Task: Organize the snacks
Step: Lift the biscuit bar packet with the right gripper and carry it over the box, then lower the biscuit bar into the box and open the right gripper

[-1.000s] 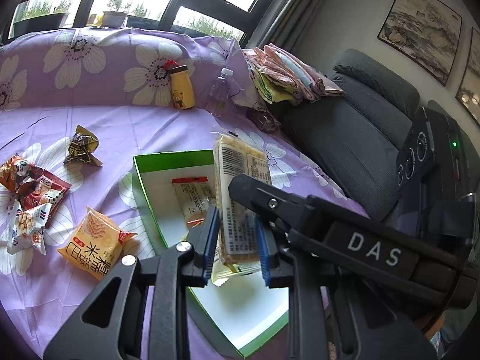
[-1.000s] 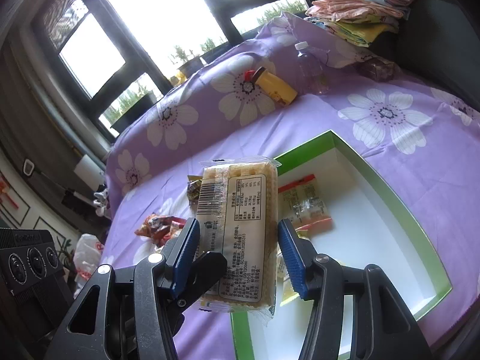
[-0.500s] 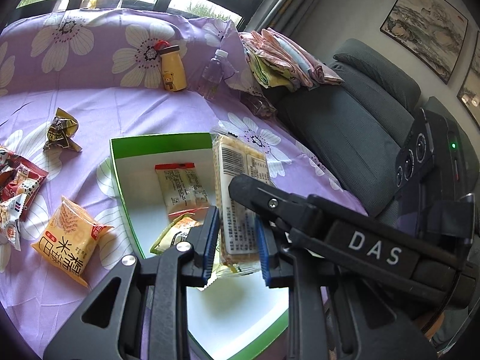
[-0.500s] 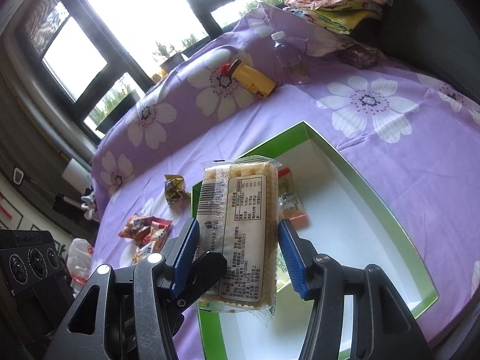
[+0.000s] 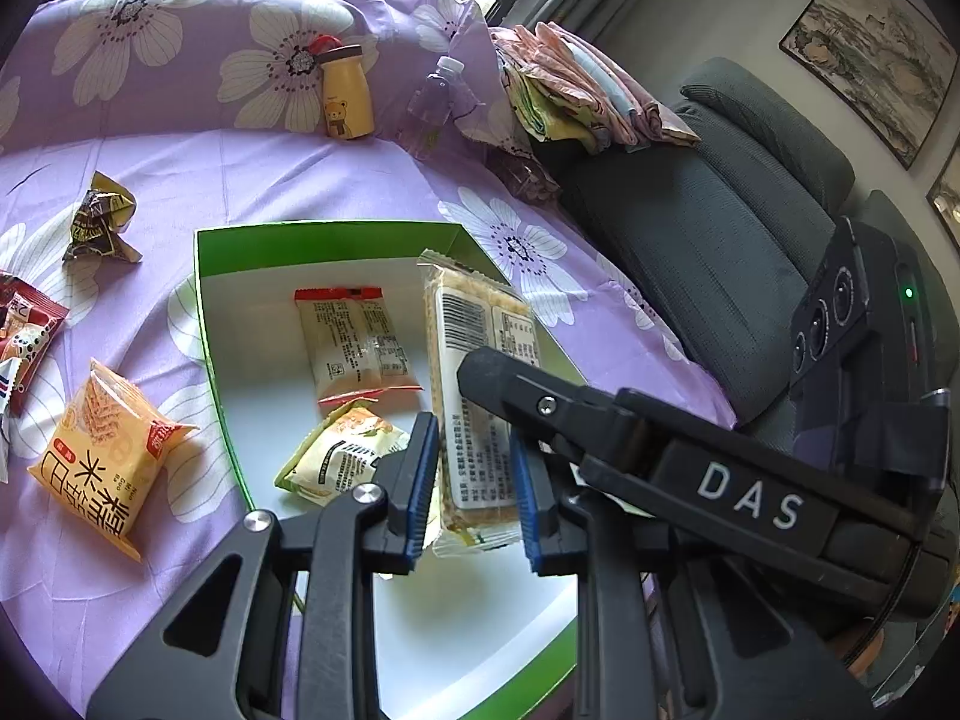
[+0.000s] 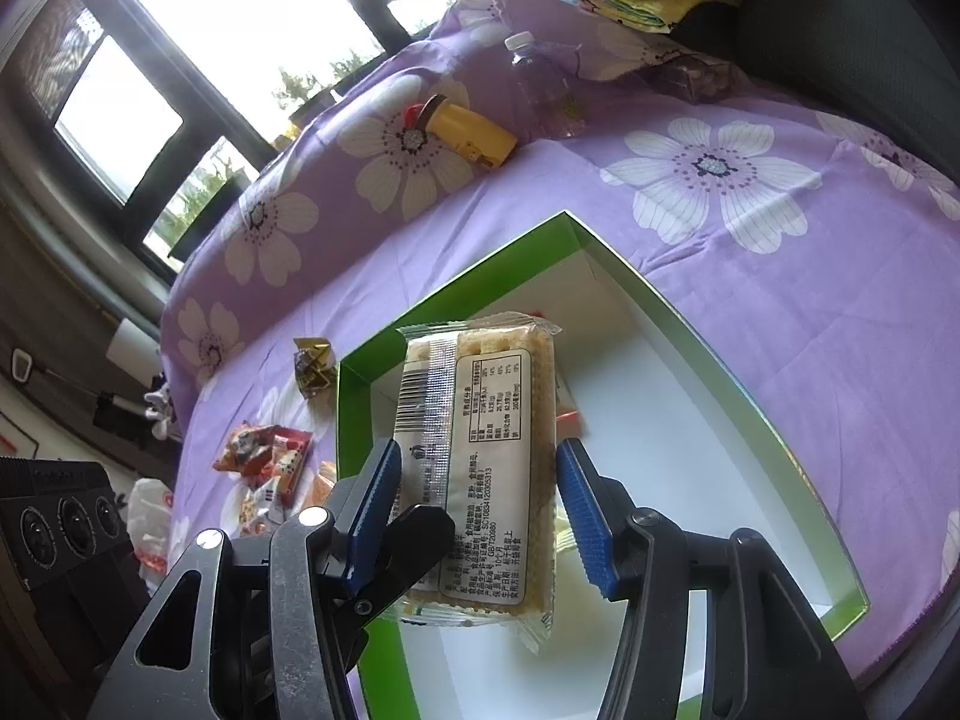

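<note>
Both grippers are working one cracker pack point(image 5: 480, 396): the left gripper point(image 5: 470, 483) is clamping it, the right gripper point(image 6: 477, 519) is bracketing it, contact unclear. The pack is hanging upright over the green box point(image 5: 336, 231), which is sitting on a purple floral cloth point(image 5: 180, 180) beside a grey chair point(image 5: 708, 222)

1. Left gripper point(image 5: 474, 492) — matte black linkage arms with triangular cut-outs, silver pivot screws, ribbed blue finger pads point(image 5: 420, 489).
2. Right gripper point(image 6: 477, 516) — same black frame, blue pads, silver screws.
3. White "DAS" lettering on black housing, lower right of left view.
</note>
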